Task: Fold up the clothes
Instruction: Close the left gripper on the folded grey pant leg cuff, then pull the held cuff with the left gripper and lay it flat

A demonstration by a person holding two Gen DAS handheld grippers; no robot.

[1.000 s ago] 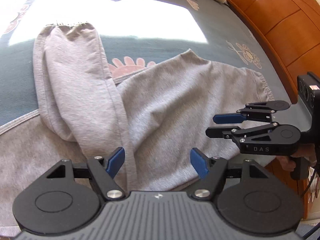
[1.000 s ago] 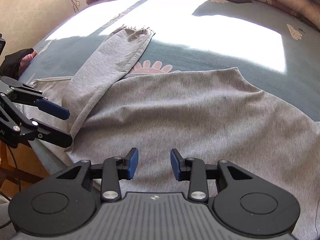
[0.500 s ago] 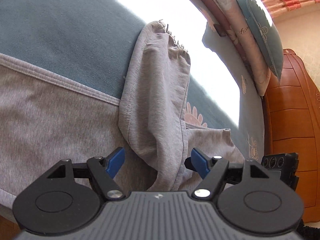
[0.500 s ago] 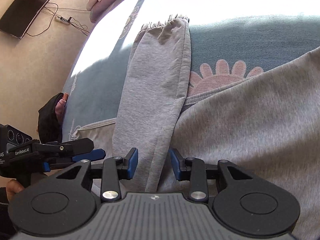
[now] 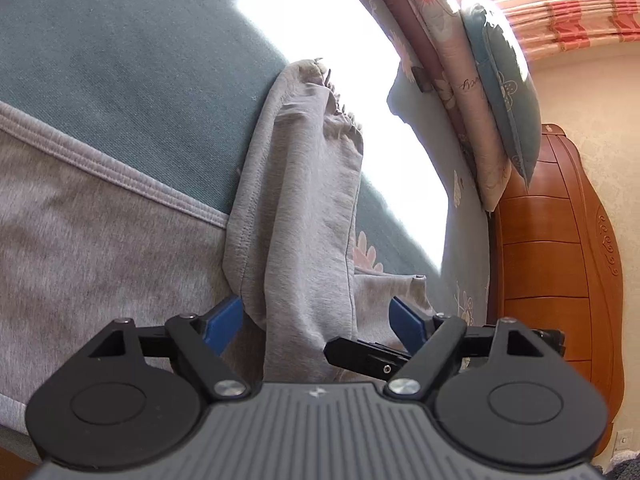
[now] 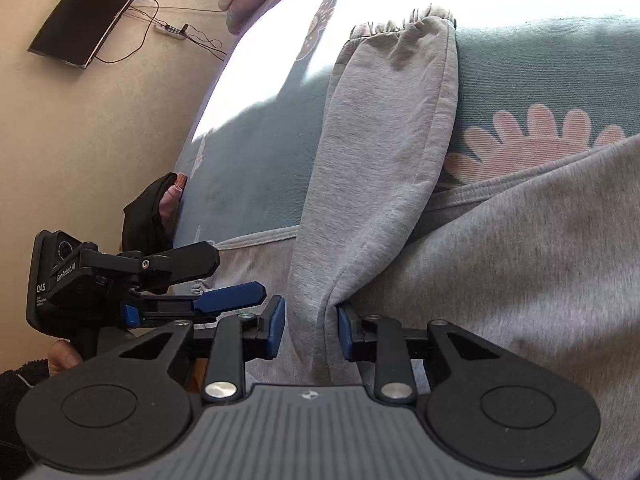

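Observation:
A grey sweatshirt [image 5: 80, 272] lies spread on the teal bed cover, with its sleeve [image 5: 308, 200] folded across the body, cuff pointing away. My left gripper [image 5: 318, 322] is open, its blue pads on either side of the sleeve's near end. My right gripper [image 6: 311, 330] is open too, its pads straddling the same sleeve [image 6: 384, 168] where it bunches at the shoulder. The left gripper also shows in the right wrist view [image 6: 224, 280], close on the left.
The teal floral bed cover [image 5: 120, 64] has a bright sun patch. Pillows [image 5: 504, 92] and a wooden headboard [image 5: 560, 260] stand on the right. A dark screen [image 6: 88, 12] and cables lie on the floor on the left.
Both grippers have moved in low over the sleeve's near end and now straddle it. The two grippers have come close together. Both stay open.

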